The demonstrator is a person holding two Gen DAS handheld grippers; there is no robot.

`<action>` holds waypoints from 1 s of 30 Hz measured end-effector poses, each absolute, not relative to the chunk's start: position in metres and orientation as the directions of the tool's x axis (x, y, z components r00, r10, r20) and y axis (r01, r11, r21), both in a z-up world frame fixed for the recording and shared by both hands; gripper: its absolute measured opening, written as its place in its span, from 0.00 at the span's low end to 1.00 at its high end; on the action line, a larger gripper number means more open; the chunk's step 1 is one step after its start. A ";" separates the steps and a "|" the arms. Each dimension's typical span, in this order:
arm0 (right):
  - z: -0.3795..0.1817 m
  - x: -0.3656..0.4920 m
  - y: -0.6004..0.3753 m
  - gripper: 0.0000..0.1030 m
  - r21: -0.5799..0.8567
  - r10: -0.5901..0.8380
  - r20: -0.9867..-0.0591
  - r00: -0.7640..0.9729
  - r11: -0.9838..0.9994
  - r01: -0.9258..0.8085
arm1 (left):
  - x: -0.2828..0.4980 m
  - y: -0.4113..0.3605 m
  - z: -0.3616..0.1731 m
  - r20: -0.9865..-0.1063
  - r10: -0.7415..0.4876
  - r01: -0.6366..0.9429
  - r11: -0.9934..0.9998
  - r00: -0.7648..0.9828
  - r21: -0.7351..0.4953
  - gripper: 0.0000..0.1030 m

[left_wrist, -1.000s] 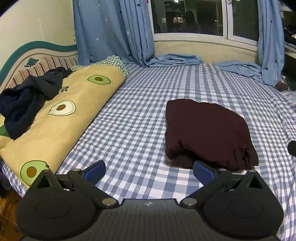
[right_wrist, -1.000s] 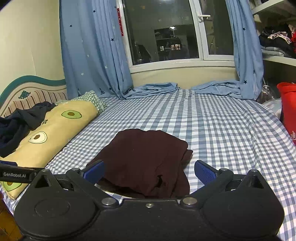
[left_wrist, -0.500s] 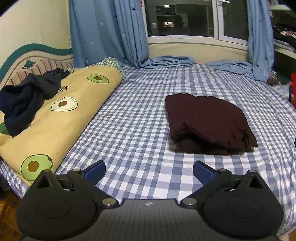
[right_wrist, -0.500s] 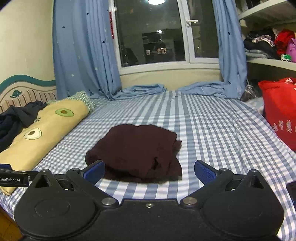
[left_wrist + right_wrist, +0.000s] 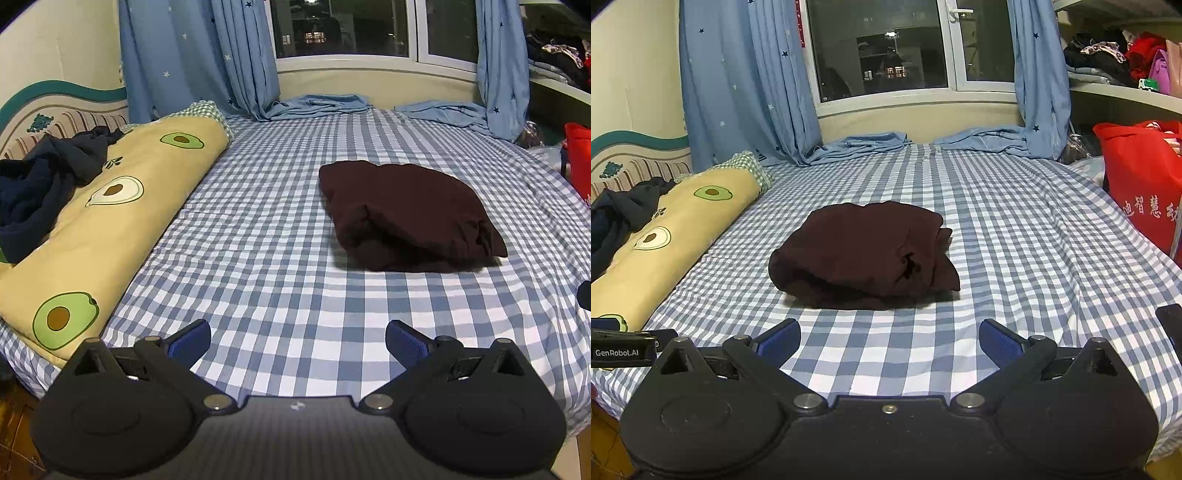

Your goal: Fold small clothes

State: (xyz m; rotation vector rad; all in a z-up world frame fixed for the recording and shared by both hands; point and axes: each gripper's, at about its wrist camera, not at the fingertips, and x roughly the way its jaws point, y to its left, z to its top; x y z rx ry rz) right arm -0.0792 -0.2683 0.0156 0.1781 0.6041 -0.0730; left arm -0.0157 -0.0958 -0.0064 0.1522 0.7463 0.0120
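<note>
While the bed (image 5: 266, 258) fills both views as the work surface, I read its checked sheet as bare around the middle so that a garment can be spread and folded there. Along its left edge lies the avocado-print pillow (image 5: 110, 214), pushed aside, with a dark navy garment (image 5: 40, 184) heaped on it, which I judge to be waiting its turn. At mid-bed, right of centre in the left wrist view, sits the maroon garment (image 5: 864, 254), already a compact bundle of several layers, well apart from both tools. Its long axis appears to run from the near edge toward the window, slightly oblique; the rounded fold faces left and the loose edges and a protruding corner face right. I hold the left gripper (image 5: 297, 338) and the right gripper (image 5: 889, 338) low over the near edge, each with jaws spread wide and nothing between them, which I judge leaves both free for a fresh grasp.
</note>
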 end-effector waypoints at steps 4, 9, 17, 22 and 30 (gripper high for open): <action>0.013 -0.083 -0.264 1.00 0.144 -0.027 -0.579 0.815 0.980 0.134 | -0.018 -0.093 -0.010 -0.679 0.063 0.052 0.988 0.732 0.148 0.99; 0.012 -0.085 -0.262 1.00 0.145 -0.039 -0.586 0.810 0.978 0.151 | -0.018 -0.090 -0.012 -0.686 0.061 0.053 0.988 0.725 0.144 0.99; 0.012 -0.085 -0.261 1.00 0.145 -0.043 -0.589 0.807 0.977 0.158 | -0.018 -0.088 -0.012 -0.686 0.065 0.047 0.989 0.725 0.144 0.99; 0.012 -0.085 -0.262 1.00 0.146 -0.044 -0.588 0.808 0.977 0.159 | -0.018 -0.088 -0.012 -0.685 0.066 0.047 0.988 0.725 0.145 0.99; 0.013 -0.081 -0.264 1.00 0.146 -0.037 -0.588 0.808 0.978 0.151 | -0.019 -0.091 -0.012 -0.690 0.072 0.042 0.988 0.721 0.148 0.99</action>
